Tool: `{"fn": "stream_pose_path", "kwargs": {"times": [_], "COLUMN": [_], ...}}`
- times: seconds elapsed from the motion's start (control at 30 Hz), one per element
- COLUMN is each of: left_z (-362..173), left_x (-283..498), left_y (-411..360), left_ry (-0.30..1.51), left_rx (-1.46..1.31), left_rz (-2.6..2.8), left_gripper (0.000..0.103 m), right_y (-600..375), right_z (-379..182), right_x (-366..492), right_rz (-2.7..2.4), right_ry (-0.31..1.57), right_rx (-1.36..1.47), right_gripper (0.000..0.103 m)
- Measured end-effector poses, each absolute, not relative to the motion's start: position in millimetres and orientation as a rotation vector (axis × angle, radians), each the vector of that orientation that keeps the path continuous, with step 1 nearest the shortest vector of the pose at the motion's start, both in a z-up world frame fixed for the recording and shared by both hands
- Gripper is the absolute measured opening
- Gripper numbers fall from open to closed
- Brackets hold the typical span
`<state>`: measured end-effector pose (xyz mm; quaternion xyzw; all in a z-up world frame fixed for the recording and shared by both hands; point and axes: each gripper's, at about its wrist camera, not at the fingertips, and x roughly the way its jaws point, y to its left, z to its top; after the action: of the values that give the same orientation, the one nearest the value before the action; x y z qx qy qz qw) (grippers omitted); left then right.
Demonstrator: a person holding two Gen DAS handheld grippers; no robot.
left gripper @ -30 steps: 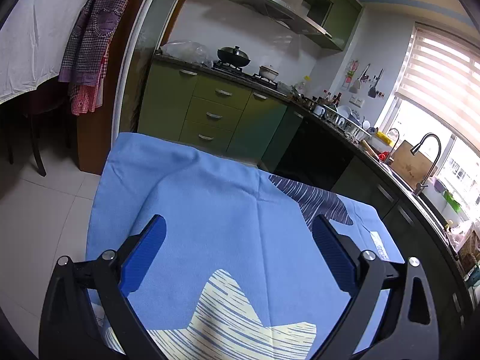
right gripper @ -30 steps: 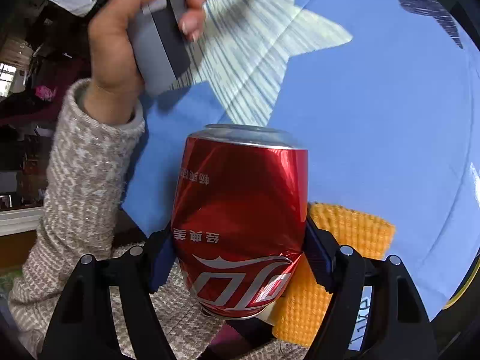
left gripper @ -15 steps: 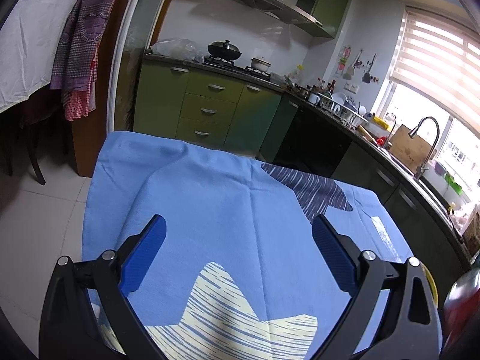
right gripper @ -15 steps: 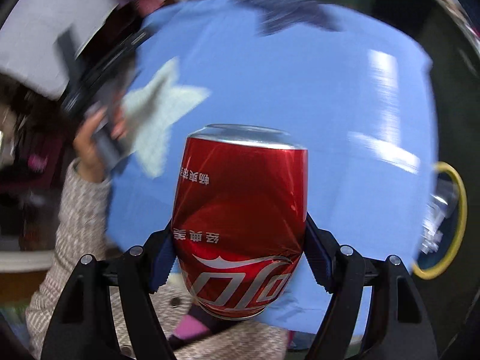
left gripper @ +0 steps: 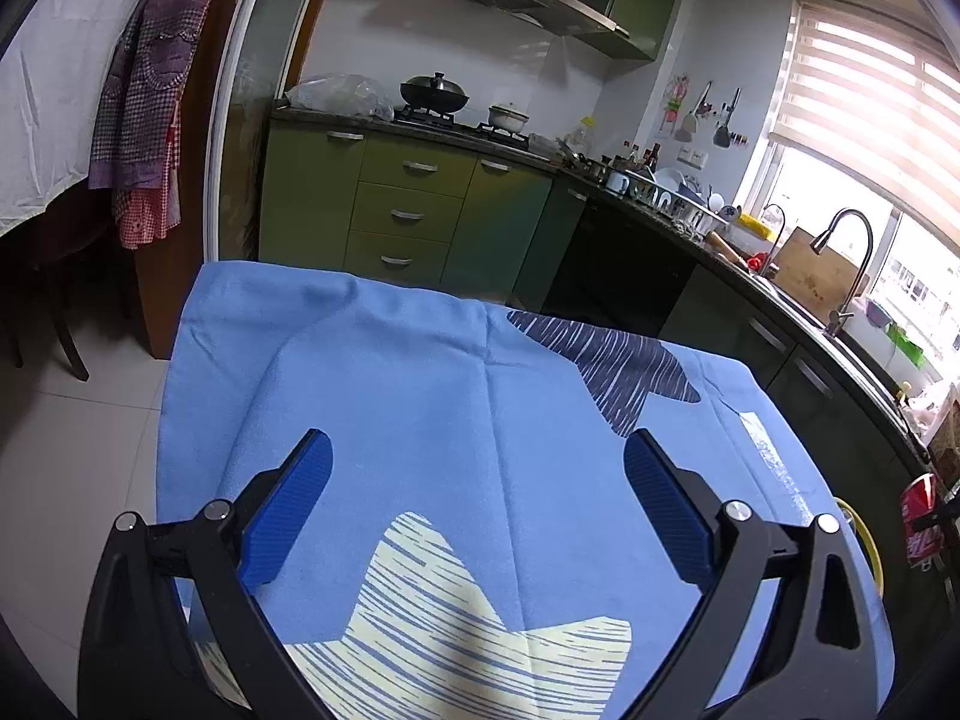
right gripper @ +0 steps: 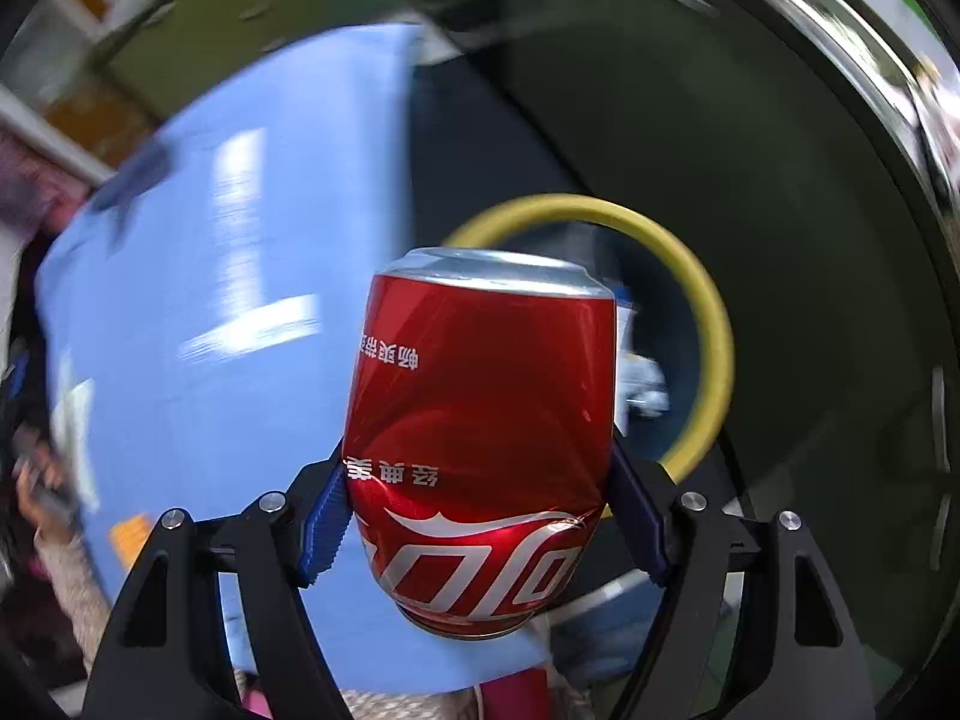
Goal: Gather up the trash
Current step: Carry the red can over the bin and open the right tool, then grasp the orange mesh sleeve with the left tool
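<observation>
Now: right gripper clamped on dented red can, before yellow-rimmed bin.
Left gripper fingers apart, empty, over blue cloth.

The can hides most of the yellow-rimmed bin; the bin's contents, pale scraps right of the can, are too blurred to identify. Left of the can, the blue cloth is motion-smeared. In the left wrist view the can sits tiny at the right edge, partly cut off.
</observation>
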<state>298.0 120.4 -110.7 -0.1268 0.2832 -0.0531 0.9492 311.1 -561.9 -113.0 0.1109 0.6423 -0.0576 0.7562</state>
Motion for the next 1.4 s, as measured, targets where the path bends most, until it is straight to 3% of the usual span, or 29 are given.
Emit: {"fn": "stream_pose_path", "kwargs": {"times": [0.4,1.03,1.27,1.4], "left_z": [-117,-90,-86,-111], "left_x": [303,264,214,194], "left_y": [110,53,8,-14], "left_ry": [0.614,0.667,0.934,1.191], "left_rx": [-0.204,-0.086,-0.048,-0.166], "left_rz": [-0.111,-0.3,-0.393,-0.408], "left_gripper": [0.093,0.093,0.093,0.093], "right_y": [-640,-569,-550,-542], "right_z": [-189,-105,-105,-112], "right_x": [349,261,205,185], "right_rz": [-0.25,-0.031,0.092,0.153], "right_ry": [1.478,1.191,1.15,1.135], "right_rx": [0.331,0.337,0.36,0.373], "right_gripper": [0.074,0.079,0.079,0.079]}}
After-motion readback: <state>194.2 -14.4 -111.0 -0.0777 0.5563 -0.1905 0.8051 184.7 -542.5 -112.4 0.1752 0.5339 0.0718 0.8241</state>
